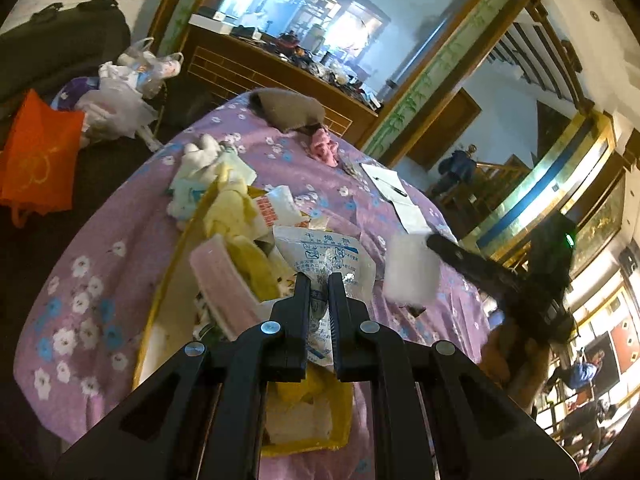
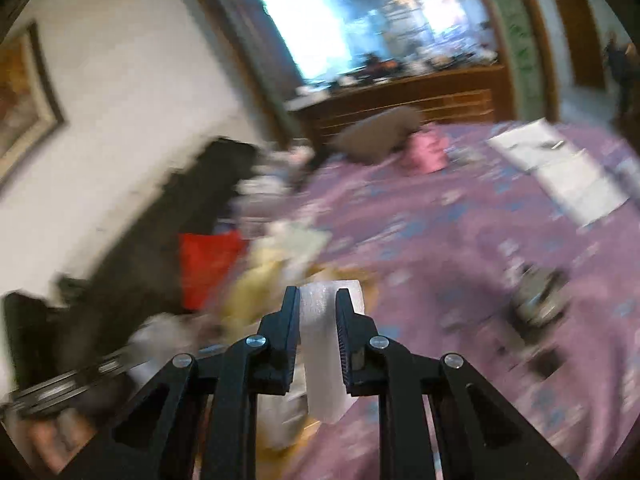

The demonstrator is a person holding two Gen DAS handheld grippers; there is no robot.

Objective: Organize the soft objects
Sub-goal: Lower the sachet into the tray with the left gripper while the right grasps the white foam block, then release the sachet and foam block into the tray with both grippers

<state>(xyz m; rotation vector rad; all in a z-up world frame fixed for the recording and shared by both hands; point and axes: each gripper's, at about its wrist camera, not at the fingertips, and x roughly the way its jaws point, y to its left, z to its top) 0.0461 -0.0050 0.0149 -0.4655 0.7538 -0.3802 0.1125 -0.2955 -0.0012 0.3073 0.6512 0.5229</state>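
Left claw (image 1: 319, 280) clenched on a crinkly white desiccant sachet (image 1: 324, 258) with blue print, fanning up toward 12 o'clock above the yellow bag (image 1: 240, 216) of soft items. At 3 o'clock, right claw (image 2: 318, 294) grasps a white foam block (image 2: 326, 344), long axis along the fingers, over the purple floral tabletop (image 2: 440, 240).

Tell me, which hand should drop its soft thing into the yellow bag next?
Probably the right. The right gripper already pinches the white foam block and is free to move, while the left gripper is clamped on the clear printed packet at the yellow bag.
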